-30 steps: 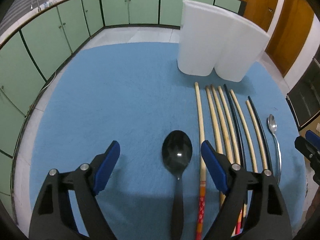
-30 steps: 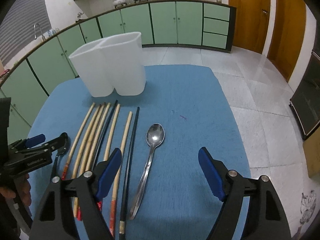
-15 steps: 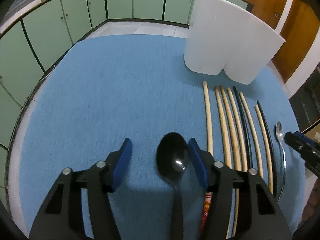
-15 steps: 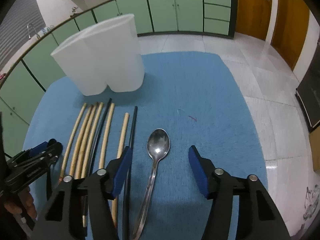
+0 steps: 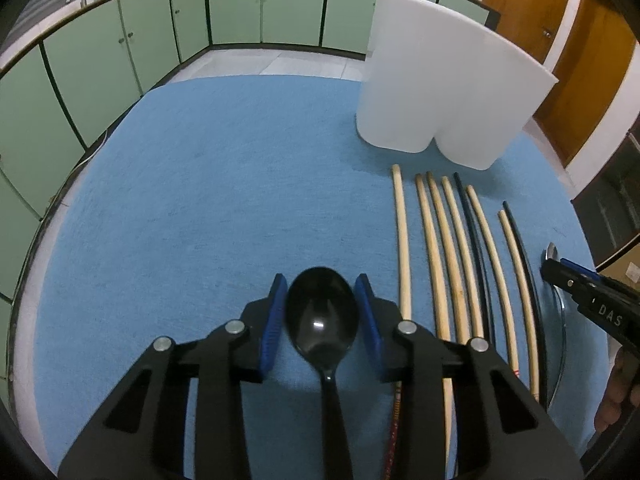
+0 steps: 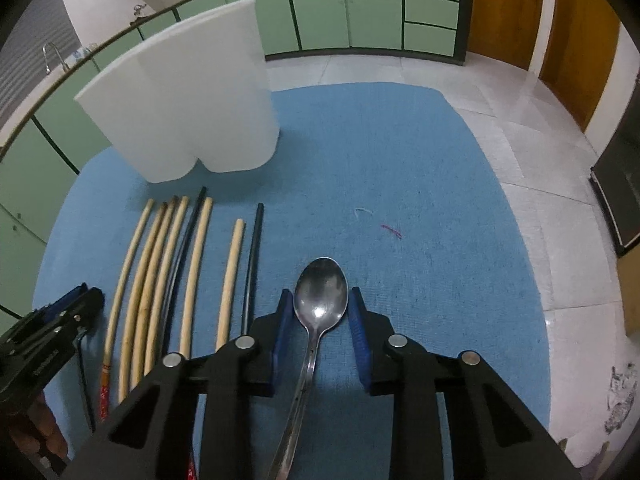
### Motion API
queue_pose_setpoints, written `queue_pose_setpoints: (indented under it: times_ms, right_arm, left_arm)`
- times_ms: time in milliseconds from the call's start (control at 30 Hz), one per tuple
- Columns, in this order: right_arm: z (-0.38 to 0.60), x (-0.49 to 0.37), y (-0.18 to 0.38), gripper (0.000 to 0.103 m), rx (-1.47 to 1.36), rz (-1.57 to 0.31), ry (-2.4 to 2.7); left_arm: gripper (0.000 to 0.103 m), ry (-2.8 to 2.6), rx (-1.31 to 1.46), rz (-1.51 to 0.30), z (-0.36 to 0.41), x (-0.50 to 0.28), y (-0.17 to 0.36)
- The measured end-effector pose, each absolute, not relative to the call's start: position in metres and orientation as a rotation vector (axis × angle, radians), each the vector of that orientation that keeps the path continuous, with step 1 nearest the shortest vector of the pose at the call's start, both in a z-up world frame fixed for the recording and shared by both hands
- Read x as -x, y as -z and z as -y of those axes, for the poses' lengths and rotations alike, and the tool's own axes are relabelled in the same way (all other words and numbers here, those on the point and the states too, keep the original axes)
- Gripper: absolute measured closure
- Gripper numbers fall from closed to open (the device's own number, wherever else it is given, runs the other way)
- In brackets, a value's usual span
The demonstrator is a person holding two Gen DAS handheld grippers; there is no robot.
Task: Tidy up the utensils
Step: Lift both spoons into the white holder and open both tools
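Observation:
A black plastic spoon [image 5: 322, 320] lies on the blue mat [image 5: 208, 200]. My left gripper [image 5: 322, 312] has its blue pads on both sides of the bowl, closed on it. A steel spoon [image 6: 320, 300] lies on the mat in the right wrist view. My right gripper [image 6: 318, 320] brackets its bowl, with small gaps at the pads. Several wooden and black chopsticks [image 5: 452, 248] lie in a row between the spoons; they also show in the right wrist view [image 6: 192, 264]. A white two-part holder [image 5: 444, 92] stands behind them, also in the right wrist view [image 6: 188, 108].
The mat covers a table whose left edge [image 5: 36, 248] and right edge [image 6: 532, 216] drop to a tiled floor. Green cabinets [image 5: 160, 36] line the room behind. Small bits of thread [image 6: 390, 230] lie on the mat right of the steel spoon.
Both grippers have closed in from wide open, the left around the black spoon's bowl and the right around the steel spoon's bowl. Both moved lower and forward.

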State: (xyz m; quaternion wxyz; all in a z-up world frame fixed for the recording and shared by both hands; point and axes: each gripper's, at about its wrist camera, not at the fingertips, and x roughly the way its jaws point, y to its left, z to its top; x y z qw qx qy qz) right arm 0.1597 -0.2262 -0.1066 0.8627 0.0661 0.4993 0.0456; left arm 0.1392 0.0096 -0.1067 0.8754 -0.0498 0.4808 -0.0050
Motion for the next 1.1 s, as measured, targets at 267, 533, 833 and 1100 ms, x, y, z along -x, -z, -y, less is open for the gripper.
queue_pose_setpoints:
  times_ms: [267,533,833,1100]
  right_arm:
    - [0.237,-0.126,0.058,0.075,-0.168,-0.827,-0.199]
    - [0.242,-0.124,0.007,0.075,-0.178,-0.657,-0.279]
    - [0.251,-0.138,-0.043,0.075,-0.163,-0.518,-0.312]
    - [0.239,-0.192,-0.096,0.075,-0.161,-0.374,-0.324]
  left_arm:
    - [0.069,0.053,0.136,-0.810,-0.019,-0.123,0.067]
    - [0.069,0.106,0.187,-0.634,-0.023,-0.129,0.010]
    - [0.069,0.138,0.181,-0.485,-0.005,-0.160,-0.040]
    - [0.069,0.154,0.143,-0.333,0.026,-0.223,-0.085]
